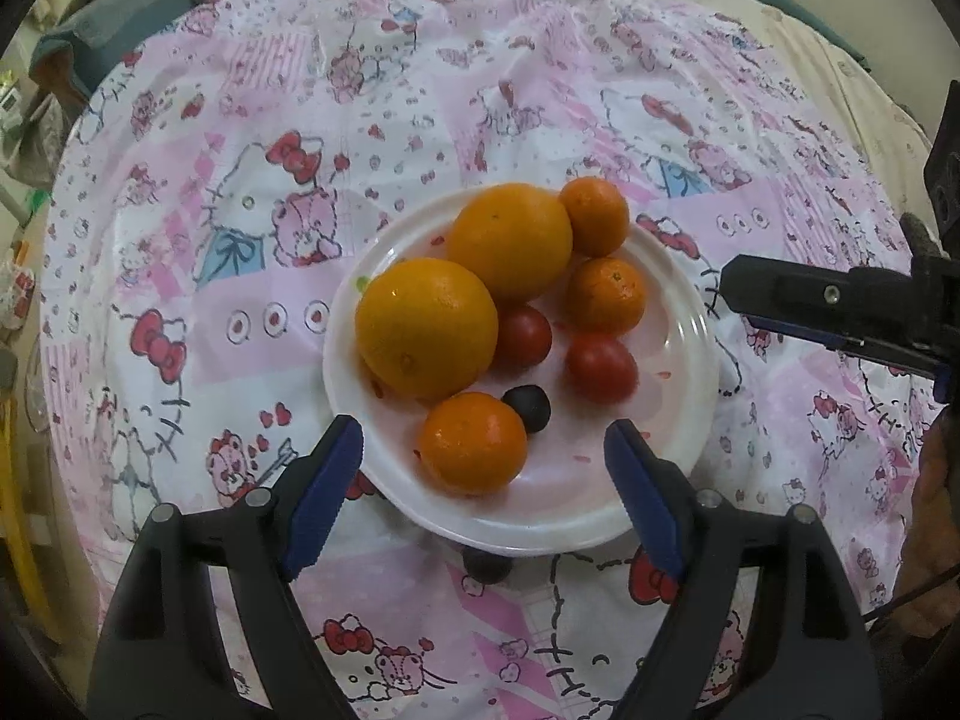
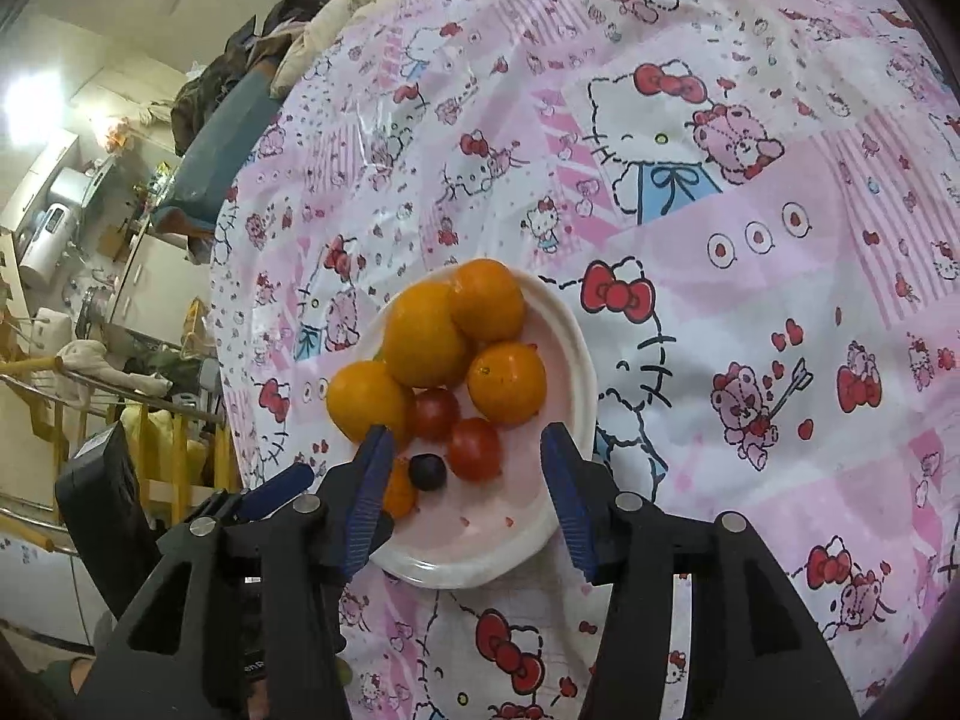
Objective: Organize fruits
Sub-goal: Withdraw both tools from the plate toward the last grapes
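Pink cartoon-cat tablecloth [image 1: 288, 138] covers the table; cluttered room upper left in right wrist view. No legible writing. White plate [image 1: 672, 468] frame centre holds oranges, tomatoes, one dark berry [image 1: 528, 407]. Left gripper [image 1: 483, 450] and right gripper [image 2: 462, 456] both spread, empty.

Soft indoor light, lamp glare [image 2: 33, 108] upper left, fisheye-warped dark edges.

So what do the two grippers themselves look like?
Both match: the left gripper and the right gripper have black plastic arms with cut-out openings and round silver rivets. Each ends in two blue pads with ridged, toothed inner edges. No cables or sleeves are clearly visible.
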The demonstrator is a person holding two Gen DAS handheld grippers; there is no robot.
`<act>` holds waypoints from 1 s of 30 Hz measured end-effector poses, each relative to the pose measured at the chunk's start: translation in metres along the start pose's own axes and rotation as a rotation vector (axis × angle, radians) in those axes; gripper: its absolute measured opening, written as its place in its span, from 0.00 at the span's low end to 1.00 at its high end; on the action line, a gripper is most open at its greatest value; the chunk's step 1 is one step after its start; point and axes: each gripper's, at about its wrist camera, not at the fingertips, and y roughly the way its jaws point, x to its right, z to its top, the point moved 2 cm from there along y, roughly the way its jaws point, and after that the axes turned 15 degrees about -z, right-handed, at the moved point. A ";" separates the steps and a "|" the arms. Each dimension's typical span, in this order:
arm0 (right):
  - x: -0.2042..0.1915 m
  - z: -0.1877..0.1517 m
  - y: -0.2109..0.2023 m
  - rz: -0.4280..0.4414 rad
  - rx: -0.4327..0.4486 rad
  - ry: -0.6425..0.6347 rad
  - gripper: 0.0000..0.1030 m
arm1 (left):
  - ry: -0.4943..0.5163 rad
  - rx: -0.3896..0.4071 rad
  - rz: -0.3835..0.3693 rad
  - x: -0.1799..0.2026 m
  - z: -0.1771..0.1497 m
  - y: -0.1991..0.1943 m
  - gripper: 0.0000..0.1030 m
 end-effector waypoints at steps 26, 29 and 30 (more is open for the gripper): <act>-0.017 -0.063 -0.065 -0.043 0.116 -0.078 0.62 | -0.108 0.113 0.048 -0.023 -0.035 -0.069 0.78; -0.014 -0.072 -0.066 -0.062 0.117 -0.069 0.65 | -0.122 0.118 0.074 -0.029 -0.042 -0.073 0.78; -0.014 -0.075 -0.065 -0.067 0.115 -0.069 0.66 | -0.131 0.124 0.085 -0.032 -0.045 -0.074 0.78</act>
